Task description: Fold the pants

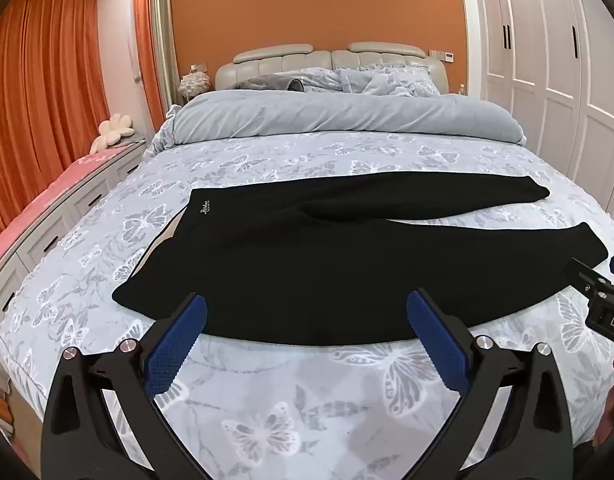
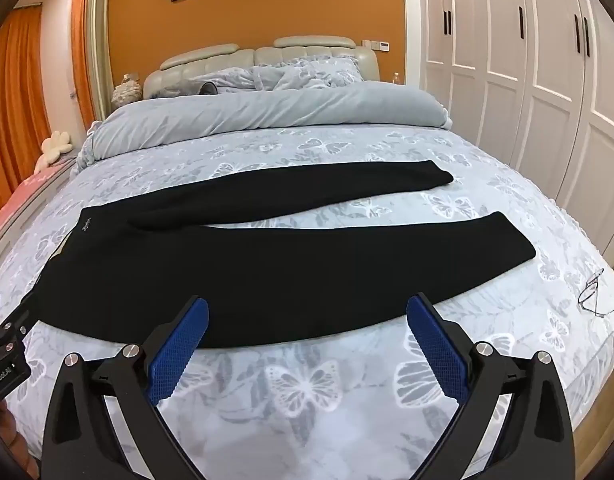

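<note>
Here, black pants (image 1: 327,256) lie flat on a bed (image 1: 307,392) with a butterfly sheet. The waist is at the 9 o'clock side and the two legs reach toward 3 o'clock. The legs are spread apart like a V, with a strip of sheet showing between them. The far leg (image 2: 327,184) sits nearer 12 o'clock and the near leg (image 2: 367,256) runs along the front edge. The left gripper (image 1: 307,320) hangs just over the near edge of the pants, close to the waist end. Its blue fingers (image 1: 175,344) are spread wide and hold nothing. The right gripper (image 2: 307,322) hangs over the near edge too, more toward the leg end. Its blue fingers (image 2: 435,344) are also wide apart and hold nothing. No fold looks made yet, so this seems to be the very start of the job. The next move likely calls for both grippers to go down and pinch one leg, one near the waist and one near the cuff. Then that leg can be laid over the other so the two match up. The cloth is soft and floppy, so both ends should move together or it may bunch up. A pair of glasses (image 2: 595,292) lies on the sheet at about 3 o'clock, well apart from the pants but worth staying away from.
</note>
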